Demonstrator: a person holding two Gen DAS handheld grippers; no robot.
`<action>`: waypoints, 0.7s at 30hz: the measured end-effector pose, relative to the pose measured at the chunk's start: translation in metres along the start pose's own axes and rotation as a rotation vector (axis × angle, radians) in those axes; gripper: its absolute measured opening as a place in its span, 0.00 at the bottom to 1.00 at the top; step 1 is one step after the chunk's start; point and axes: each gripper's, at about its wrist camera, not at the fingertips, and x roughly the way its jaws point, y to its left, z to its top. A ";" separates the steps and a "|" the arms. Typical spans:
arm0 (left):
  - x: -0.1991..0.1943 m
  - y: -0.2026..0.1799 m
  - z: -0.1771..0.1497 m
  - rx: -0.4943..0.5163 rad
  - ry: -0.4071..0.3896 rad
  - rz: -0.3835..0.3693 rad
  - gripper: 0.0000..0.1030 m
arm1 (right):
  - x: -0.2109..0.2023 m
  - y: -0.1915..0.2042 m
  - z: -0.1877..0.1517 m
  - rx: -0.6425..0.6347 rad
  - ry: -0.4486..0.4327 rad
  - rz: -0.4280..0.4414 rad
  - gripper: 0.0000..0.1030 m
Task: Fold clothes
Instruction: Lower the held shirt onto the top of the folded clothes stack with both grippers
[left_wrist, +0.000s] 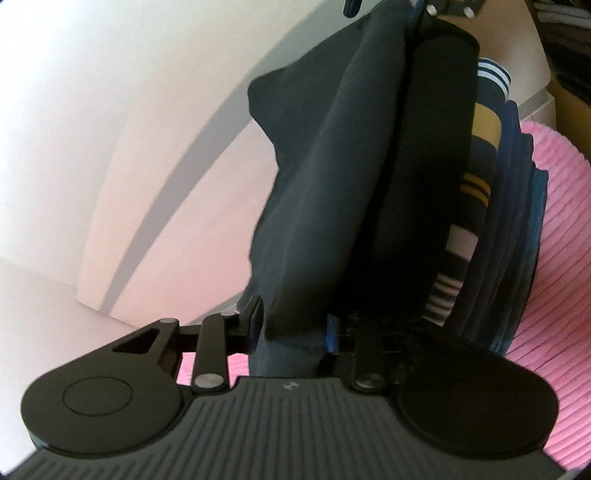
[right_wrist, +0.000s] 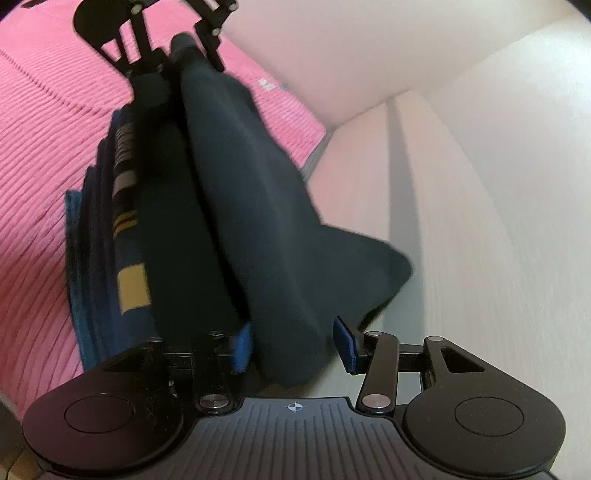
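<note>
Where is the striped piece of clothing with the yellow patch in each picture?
Left wrist view: the dark folded garment with yellow and white stripes sits right of centre, behind the plain dark cloth.
Right wrist view: it lies left of centre, beside that cloth.
Shared landmark: the pink ribbed blanket beneath the pile.

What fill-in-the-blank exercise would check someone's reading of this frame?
The ribbed blanket under the folded clothes is ___.
Besides pale stripes, the striped garment shows bands of ___.
The right gripper has the dark garment between its ___ pads.
Missing: pink; yellow; blue.
</note>
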 end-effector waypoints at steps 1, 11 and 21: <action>-0.002 0.000 -0.003 0.004 -0.005 0.004 0.29 | 0.004 0.000 0.000 0.009 0.014 0.015 0.22; 0.008 -0.021 -0.018 0.061 -0.027 0.026 0.18 | -0.006 0.043 0.025 0.075 0.059 0.038 0.17; 0.021 -0.057 -0.014 0.055 0.019 0.039 0.15 | -0.018 0.045 0.016 0.160 0.069 0.022 0.18</action>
